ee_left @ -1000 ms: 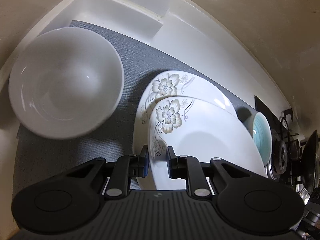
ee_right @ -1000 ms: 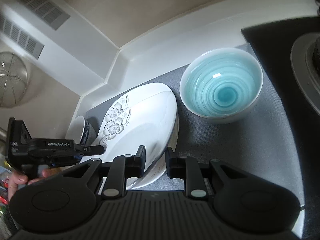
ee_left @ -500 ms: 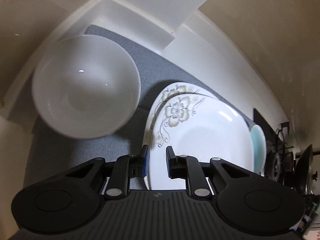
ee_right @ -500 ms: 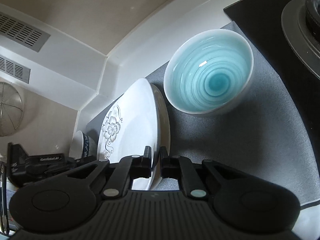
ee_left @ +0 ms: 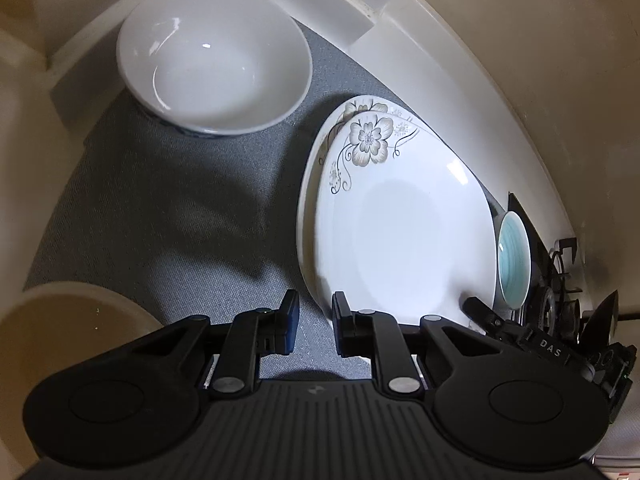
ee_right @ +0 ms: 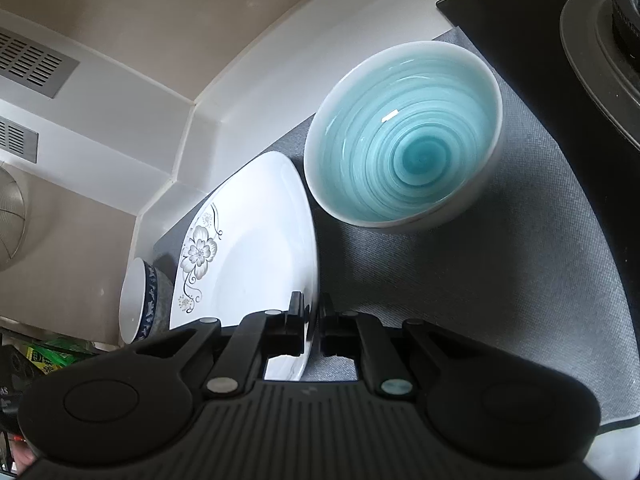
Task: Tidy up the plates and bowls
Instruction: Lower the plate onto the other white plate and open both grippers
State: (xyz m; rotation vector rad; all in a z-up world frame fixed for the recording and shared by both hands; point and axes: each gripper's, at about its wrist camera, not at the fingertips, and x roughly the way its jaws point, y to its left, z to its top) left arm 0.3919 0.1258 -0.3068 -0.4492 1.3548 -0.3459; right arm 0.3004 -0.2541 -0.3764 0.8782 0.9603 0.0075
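Observation:
Two white plates with grey flower prints lie stacked on the grey mat; the top plate (ee_left: pixel 404 224) sits nearly square on the lower plate (ee_left: pixel 307 216). My left gripper (ee_left: pixel 316 312) is open and empty just off the stack's near left rim. My right gripper (ee_right: pixel 313 312) is shut on the top plate's (ee_right: pixel 256 264) near rim. A white bowl (ee_left: pixel 214 60) with a blue-patterned outside stands at the far left of the mat; it also shows in the right wrist view (ee_right: pixel 138 300). A turquoise-glazed bowl (ee_right: pixel 404 132) stands right of the plates.
The grey mat (ee_left: pixel 160 208) lies in a corner of white counter upstand (ee_left: pixel 340 12). A beige round container (ee_left: pixel 60 320) is at the near left. A black stove top with a burner (ee_right: pixel 600 48) borders the mat on the right.
My left gripper has let go of the top plate and pulled back to the left. The top plate has settled onto the lower one. My right gripper has closed on its rim.

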